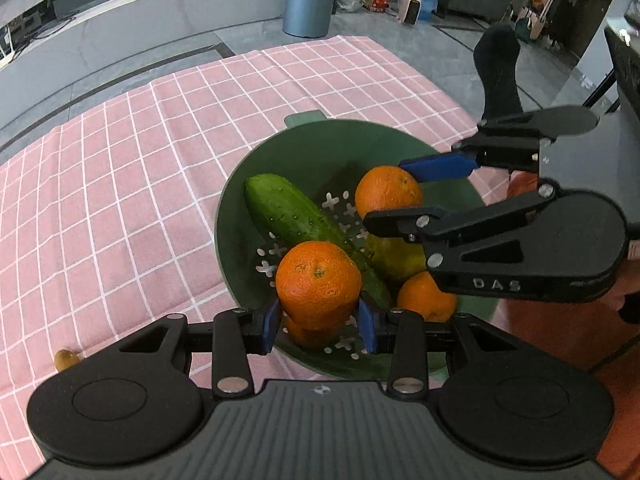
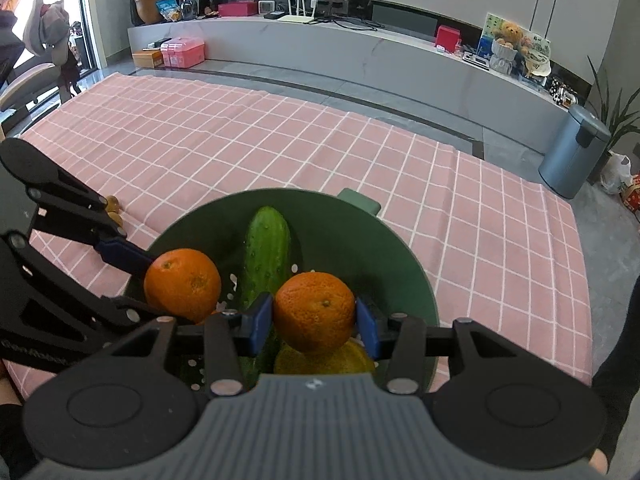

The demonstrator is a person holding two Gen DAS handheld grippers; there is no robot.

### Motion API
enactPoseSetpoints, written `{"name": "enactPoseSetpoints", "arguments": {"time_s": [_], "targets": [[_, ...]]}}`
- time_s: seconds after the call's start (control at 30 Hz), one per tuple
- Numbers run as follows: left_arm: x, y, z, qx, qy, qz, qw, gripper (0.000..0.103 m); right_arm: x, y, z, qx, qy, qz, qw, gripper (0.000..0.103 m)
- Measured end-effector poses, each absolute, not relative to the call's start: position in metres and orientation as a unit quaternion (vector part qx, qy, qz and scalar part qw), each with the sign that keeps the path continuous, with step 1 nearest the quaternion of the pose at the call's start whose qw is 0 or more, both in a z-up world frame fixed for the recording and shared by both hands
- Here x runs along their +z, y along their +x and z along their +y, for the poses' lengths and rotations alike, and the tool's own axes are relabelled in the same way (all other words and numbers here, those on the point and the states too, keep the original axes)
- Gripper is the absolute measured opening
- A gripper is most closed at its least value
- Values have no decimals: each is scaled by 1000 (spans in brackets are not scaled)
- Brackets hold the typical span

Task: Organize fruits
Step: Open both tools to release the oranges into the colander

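Note:
A green colander point(image 1: 240, 184) point(image 2: 400, 248) stands on the pink checked cloth and holds a cucumber point(image 1: 296, 216) point(image 2: 268, 252), a yellow fruit point(image 1: 394, 256) point(image 2: 324, 360) and loose oranges point(image 1: 426, 296). My left gripper point(image 1: 319, 316) point(image 2: 156, 288) is shut on an orange point(image 1: 318, 284) point(image 2: 182, 284) just above the colander's near side. My right gripper point(image 2: 314, 320) point(image 1: 386, 194) is shut on a second orange point(image 2: 314, 312) point(image 1: 386, 192) over the colander's other side. The blue pads press both sides of each fruit. The two grippers stand close together, angled down into the bowl.
A small brown fruit point(image 1: 66, 358) point(image 2: 113, 208) lies on the cloth point(image 1: 120, 184) point(image 2: 280, 140) left of the colander. A dark chair back point(image 1: 498, 72) rises past the table's right edge. A grey bin point(image 1: 308, 0) point(image 2: 572, 152) stands on the floor beyond.

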State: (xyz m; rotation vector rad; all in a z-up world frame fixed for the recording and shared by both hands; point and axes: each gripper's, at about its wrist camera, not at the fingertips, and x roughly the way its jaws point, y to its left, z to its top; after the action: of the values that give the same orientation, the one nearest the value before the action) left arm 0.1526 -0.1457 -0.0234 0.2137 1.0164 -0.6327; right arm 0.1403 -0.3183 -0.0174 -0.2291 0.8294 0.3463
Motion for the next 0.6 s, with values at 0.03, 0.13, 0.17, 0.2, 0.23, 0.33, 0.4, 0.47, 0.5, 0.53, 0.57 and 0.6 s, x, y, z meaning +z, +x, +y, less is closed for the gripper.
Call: {"name": "enactPoseSetpoints", "arguments": {"time_s": [0.03,0.13,0.17,0.2,0.23,0.33,0.4,0.47,0.5,0.53,0.57,0.6], "targets": [[-24,153,-146,-298,103,477,821,45,-18,142,-318,168,-109,400,894,42],[-26,156,-148,-295,104,477,821,45,-20,147,-318,167,-107,400,895,42],[-27,157,-148,-295,103,477,821,45,-20,150,-318,166,-107,401,895,42],[-27,157,-148,-295,103,476,822,45,-21,152,-317,165,-106,402,895,42],[-28,158,-149,-295,104,474,823,45,-21,154,-316,164,-105,402,894,42],[-28,159,-150,-295,108,473,823,46,-23,158,-314,165,-100,407,893,42],[-28,160,-149,-297,105,475,822,46,-24,161,-314,166,-97,412,891,42],[-27,160,-146,-295,98,476,823,49,-25,163,-313,166,-93,417,889,42],[-26,160,-145,-293,94,476,824,51,-26,164,-314,167,-90,420,887,43],[-26,160,-143,-294,89,476,824,53,-26,165,-315,167,-86,425,885,43],[-24,159,-140,-296,83,475,824,53,-26,166,-315,166,-82,427,885,43],[-22,158,-137,-297,77,474,825,53,-27,167,-316,165,-79,429,885,43]]}}
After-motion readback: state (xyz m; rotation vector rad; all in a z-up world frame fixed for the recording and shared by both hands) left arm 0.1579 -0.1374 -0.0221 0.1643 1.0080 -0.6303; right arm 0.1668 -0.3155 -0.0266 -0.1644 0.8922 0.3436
